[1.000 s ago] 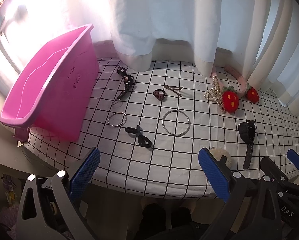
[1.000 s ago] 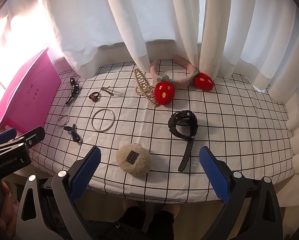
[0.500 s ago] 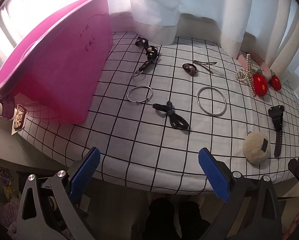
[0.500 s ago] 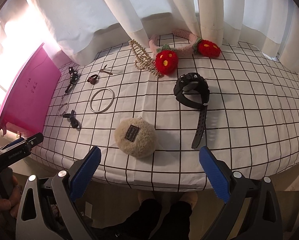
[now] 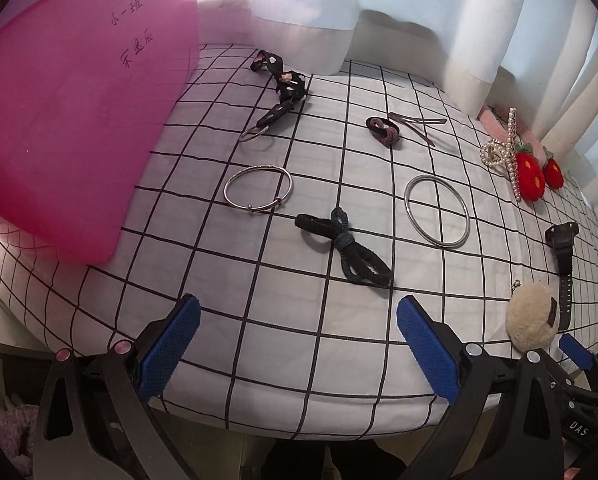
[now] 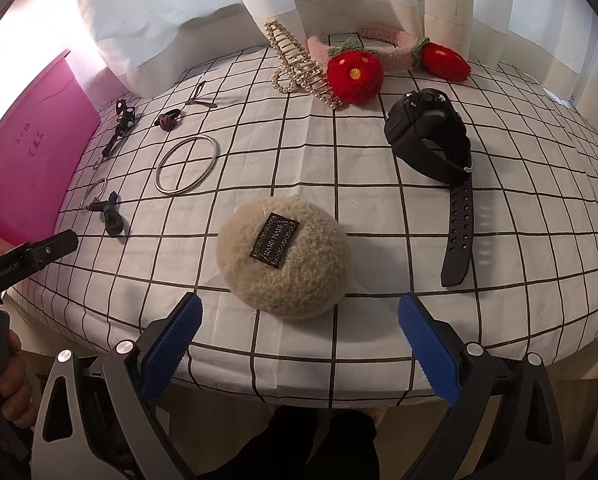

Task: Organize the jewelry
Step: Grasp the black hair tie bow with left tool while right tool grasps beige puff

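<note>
Both tongs agape, empty: left tongs (image 5: 295,344) face black hair tie (image 5: 345,248) at 12 o'clock, right tongs (image 6: 299,344) face plush puff (image 6: 283,256).

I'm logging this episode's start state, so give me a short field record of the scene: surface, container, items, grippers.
surface: checked cloth on a table
container: pink bin, at the left end
bangles: thin bangle nearer the bin; plain ring bangle further right
hair ties: black bow tie; small brown tie
other items: fuzzy beige puff, black watch, pearl claw clip, strawberry headband
left gripper: open, holding nothing
right gripper: open, just short of the puff
</note>
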A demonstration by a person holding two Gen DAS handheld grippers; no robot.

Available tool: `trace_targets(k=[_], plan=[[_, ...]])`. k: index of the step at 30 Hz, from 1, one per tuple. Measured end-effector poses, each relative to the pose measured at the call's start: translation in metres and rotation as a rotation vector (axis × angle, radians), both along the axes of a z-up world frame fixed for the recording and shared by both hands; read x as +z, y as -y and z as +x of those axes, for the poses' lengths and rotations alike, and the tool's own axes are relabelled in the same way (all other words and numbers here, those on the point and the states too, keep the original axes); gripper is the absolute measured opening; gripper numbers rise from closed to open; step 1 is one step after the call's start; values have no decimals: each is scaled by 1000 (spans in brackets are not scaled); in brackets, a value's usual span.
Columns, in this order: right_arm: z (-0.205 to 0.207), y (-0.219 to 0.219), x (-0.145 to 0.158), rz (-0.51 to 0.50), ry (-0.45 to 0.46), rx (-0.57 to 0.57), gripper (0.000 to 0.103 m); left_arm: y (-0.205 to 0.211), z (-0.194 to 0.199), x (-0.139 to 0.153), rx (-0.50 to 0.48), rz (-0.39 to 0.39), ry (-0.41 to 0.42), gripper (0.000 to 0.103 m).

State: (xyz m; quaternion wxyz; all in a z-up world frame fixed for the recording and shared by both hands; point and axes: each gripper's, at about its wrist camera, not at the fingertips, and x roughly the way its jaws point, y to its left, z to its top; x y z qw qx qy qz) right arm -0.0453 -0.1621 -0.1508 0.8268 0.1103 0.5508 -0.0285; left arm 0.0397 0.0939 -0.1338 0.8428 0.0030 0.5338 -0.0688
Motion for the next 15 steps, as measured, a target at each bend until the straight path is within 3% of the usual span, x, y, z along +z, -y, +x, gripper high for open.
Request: trace_targets(k=[4,15], plan=[[7,1,-8,-5,5,11,94,13,4,-4,-29,8,33,97],[20,-8,-22,-57,65,74,94,30,11,-24,-1,-4,50,97]])
